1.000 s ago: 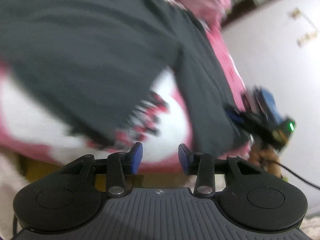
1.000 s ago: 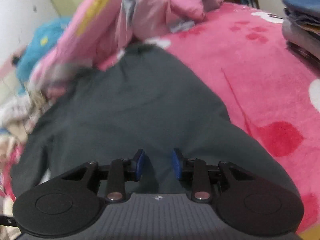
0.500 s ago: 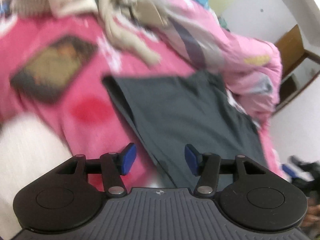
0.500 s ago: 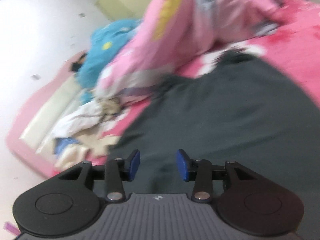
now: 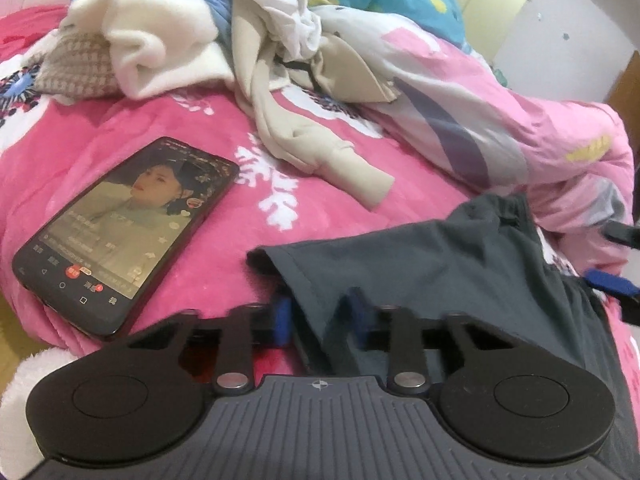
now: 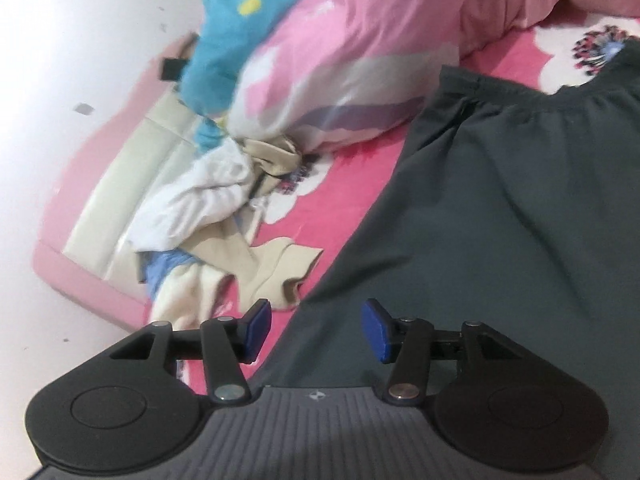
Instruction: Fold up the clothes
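Observation:
A dark grey garment (image 5: 460, 264) with an elastic waistband (image 6: 520, 96) lies spread on the pink bed blanket (image 5: 192, 128). My left gripper (image 5: 319, 314) is low at the garment's near corner. The hem runs between its blue pads, which stand a little apart, so it is open. My right gripper (image 6: 316, 332) is wide open above the garment's (image 6: 500, 240) left edge, its right pad over the cloth and its left pad over the blanket. Nothing is gripped between its fingers.
A phone (image 5: 120, 232) with a lit screen lies on the blanket left of the garment. Behind it is a pile of white, beige and blue clothes (image 5: 248, 52). A pink patterned quilt (image 5: 500, 120) is bunched at the back right. The padded headboard (image 6: 120, 184) and a wall are at left.
Both views swung across the bed and steadied. My left gripper dropped to the garment's corner and its fingers narrowed around the hem. My right gripper opened wider near the garment's edge.

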{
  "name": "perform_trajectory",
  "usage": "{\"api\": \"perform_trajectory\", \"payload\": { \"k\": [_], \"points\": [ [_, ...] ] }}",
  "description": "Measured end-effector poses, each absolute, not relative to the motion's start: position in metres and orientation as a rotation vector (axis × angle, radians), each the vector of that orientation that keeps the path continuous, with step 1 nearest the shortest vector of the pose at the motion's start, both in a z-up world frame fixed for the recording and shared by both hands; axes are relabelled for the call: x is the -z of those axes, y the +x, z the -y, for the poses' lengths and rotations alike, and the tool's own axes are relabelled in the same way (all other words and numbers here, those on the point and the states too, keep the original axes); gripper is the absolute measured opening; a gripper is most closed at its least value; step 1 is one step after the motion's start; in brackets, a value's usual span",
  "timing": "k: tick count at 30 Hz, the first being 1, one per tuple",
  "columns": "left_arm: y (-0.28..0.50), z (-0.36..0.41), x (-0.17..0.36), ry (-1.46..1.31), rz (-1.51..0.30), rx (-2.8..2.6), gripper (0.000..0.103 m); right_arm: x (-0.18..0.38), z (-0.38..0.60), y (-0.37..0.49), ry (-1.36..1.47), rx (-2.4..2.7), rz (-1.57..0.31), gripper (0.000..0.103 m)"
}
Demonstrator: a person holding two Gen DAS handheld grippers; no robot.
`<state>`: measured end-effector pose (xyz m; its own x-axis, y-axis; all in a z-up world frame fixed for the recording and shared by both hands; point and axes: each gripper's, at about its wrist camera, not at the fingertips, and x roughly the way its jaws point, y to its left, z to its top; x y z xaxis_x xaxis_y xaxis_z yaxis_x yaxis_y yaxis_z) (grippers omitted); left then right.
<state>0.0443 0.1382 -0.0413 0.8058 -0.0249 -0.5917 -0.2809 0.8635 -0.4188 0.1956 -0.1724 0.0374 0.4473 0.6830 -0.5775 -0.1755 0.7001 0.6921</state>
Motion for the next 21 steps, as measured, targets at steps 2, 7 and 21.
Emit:
{"api": "perform_trajectory", "payload": {
  "k": [2,7,21],
  "points": [
    [0.044,-0.140,0.043,-0.520,-0.615,-0.141,0.008,-0.028,0.155,0.221,0.576,-0.546,-1.025,0.054],
    [0.028,-0.123,0.034,-0.419,-0.507,-0.081,0.003,-0.018,0.121,0.276,0.449,-0.457,-1.083,0.054],
    [-0.012,-0.060,0.011,-0.253,-0.243,0.318,0.002,-0.001,0.065,0.385,0.062,-0.264,-1.166,0.054]
  ]
}}
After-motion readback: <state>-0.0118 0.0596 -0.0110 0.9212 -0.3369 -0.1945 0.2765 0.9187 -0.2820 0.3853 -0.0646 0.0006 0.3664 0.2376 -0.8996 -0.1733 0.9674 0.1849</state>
